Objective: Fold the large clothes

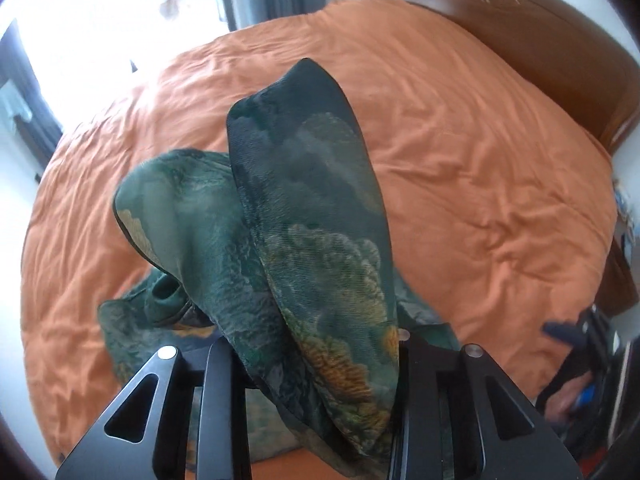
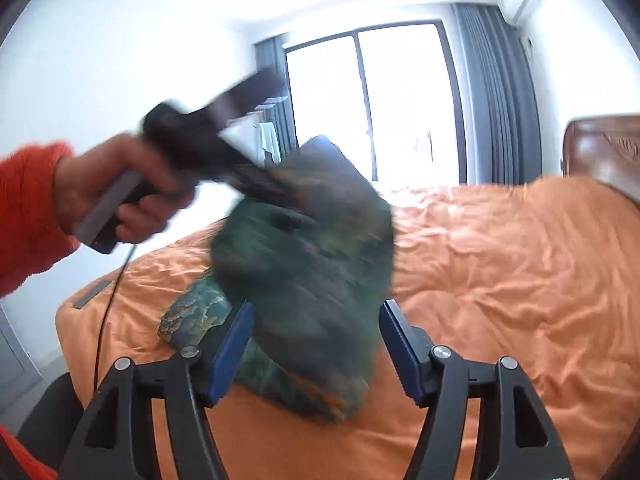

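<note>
A dark green patterned garment [image 1: 312, 240] with yellow-orange patches hangs bunched over the orange bed. In the left wrist view its folds drape between and over my left gripper's black fingers [image 1: 316, 360], which hold it up. In the right wrist view the left gripper [image 2: 272, 196] is seen gripping the garment [image 2: 312, 264] near its top, held by a hand in a red sleeve; this part is motion-blurred. My right gripper [image 2: 316, 340] is open, its blue pads on either side of the hanging cloth without pinching it. The garment's lower part rests on the bed.
The bed has a wrinkled orange cover [image 1: 480, 160] and a brown wooden headboard [image 1: 540, 32] at the far right. A bright window with grey curtains [image 2: 488, 92] is behind the bed. A black cable [image 2: 108, 300] hangs from the left gripper.
</note>
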